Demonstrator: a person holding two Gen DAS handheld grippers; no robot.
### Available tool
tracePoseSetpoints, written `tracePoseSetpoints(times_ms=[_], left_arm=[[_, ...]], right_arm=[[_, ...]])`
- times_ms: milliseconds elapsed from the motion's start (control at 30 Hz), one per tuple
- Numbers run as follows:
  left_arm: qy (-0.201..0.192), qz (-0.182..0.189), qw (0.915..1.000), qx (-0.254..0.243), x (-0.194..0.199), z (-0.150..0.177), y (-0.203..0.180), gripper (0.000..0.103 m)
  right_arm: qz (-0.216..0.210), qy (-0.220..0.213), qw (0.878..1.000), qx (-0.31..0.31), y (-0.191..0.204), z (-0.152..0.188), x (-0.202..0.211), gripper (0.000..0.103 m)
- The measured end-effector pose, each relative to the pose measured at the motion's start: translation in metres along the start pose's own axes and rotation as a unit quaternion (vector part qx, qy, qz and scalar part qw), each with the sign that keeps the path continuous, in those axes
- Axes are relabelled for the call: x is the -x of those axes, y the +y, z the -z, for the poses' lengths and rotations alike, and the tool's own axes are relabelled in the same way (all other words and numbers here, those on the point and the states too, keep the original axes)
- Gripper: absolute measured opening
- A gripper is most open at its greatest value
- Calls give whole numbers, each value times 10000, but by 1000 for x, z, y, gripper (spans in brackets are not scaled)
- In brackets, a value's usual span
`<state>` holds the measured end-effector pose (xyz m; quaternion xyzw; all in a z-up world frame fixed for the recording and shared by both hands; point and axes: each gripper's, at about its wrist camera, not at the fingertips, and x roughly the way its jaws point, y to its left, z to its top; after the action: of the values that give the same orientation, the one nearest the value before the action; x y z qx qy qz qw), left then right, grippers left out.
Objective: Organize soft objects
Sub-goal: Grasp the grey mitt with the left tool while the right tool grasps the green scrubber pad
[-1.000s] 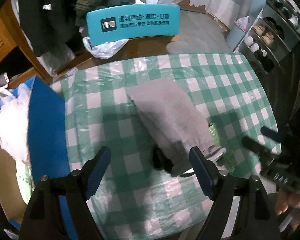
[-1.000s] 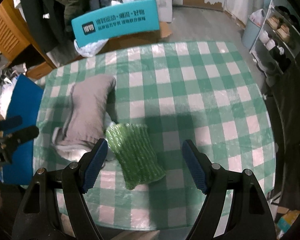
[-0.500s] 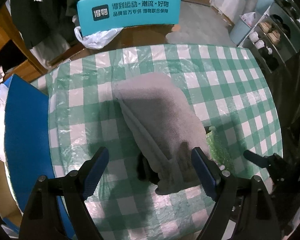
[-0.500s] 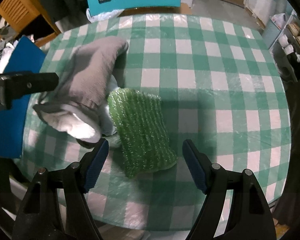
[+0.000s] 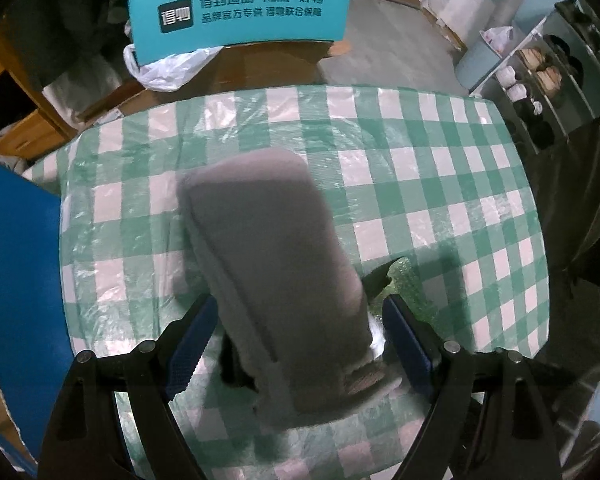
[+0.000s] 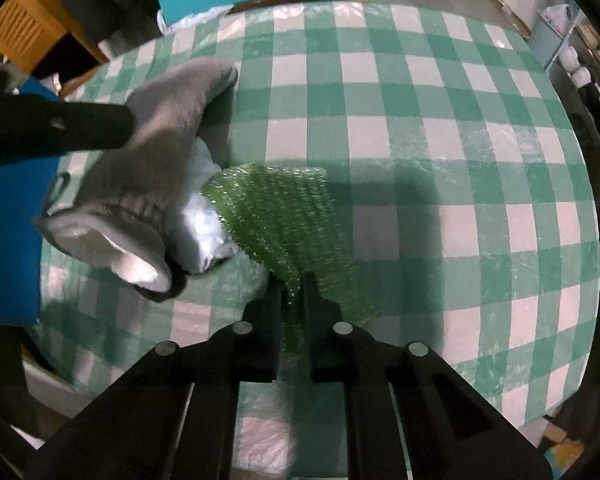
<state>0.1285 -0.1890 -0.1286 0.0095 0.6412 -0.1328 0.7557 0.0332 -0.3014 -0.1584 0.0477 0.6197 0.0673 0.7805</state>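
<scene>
A grey fleece slipper (image 5: 272, 256) lies on the green checked tablecloth (image 5: 440, 184). My left gripper (image 5: 296, 336) is open, its fingers on either side of the slipper's heel end. In the right wrist view the slipper (image 6: 148, 148) shows its white lining, with a white soft bundle (image 6: 204, 216) beside it. A green bubble-wrap sheet (image 6: 288, 216) lies next to them. My right gripper (image 6: 292, 300) is shut on the near edge of the green bubble wrap. A corner of the wrap (image 5: 400, 280) shows in the left wrist view.
A teal chair back (image 5: 240, 8) with white print stands behind the table. A blue box (image 5: 16, 264) sits at the table's left edge. Shoe shelves (image 5: 548, 76) stand at the far right. Dark coats hang at the back left.
My right gripper moved forward and closed on the green bubble wrap's near edge. My left gripper advanced so its open fingers now straddle the slipper's heel.
</scene>
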Motion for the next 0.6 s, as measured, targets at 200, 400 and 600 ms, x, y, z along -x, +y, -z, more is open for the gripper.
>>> tracePoseSetpoints(times_ms=[200,400,600], left_arm=[[140,-92,9996,-207,-14,0,-15,86],[239,-423,9974,-524,-29,9,-16,84],[113,-33,9990,-430,-22,14,-3,50]], right_arm=[[19,-53,9995,-296,-19,2,6,8],[-13,-87,9989,-470,-28,4,7,8],[-94,-140,9989,-447,-23,2,12,8]])
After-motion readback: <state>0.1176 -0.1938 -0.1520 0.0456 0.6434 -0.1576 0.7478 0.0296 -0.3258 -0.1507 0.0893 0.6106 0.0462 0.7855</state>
